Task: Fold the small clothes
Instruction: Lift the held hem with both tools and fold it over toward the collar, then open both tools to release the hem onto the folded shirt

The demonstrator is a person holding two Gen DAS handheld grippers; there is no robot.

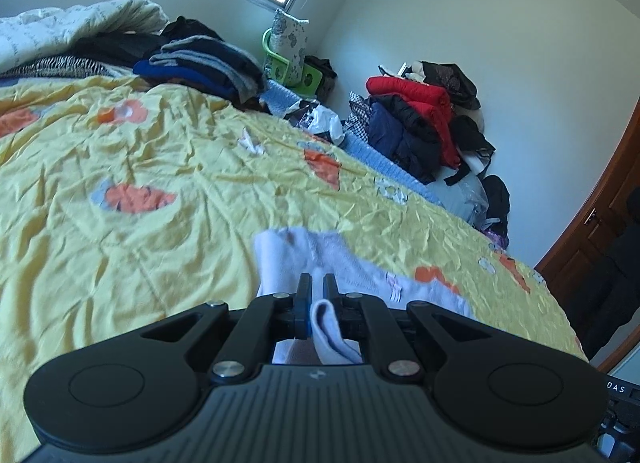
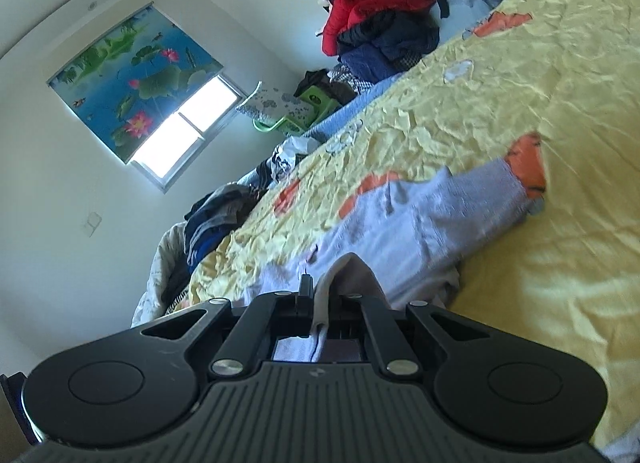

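While both grippers [image 1: 317, 281] [image 2: 320, 283] clamp it, the pale garment [image 1: 360, 267] — seemingly lilac, blurred — hangs rumpled.

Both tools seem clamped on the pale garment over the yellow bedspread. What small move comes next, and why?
Probably carry the held edge forward over the rest of the pale garment and lay it down. The left tool and right tool each pinch a fold of it, while the rest trails on the yellow bedspread.

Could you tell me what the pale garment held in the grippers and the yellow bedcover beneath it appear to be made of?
Pale garment: seemingly a soft knit, likely cotton; matte, slightly fuzzy, with a ribbed cuff. Yellow bedcover: apparently thin woven cloth, cotton or a blend; matte, finely creased throughout, with printed orange flowers.
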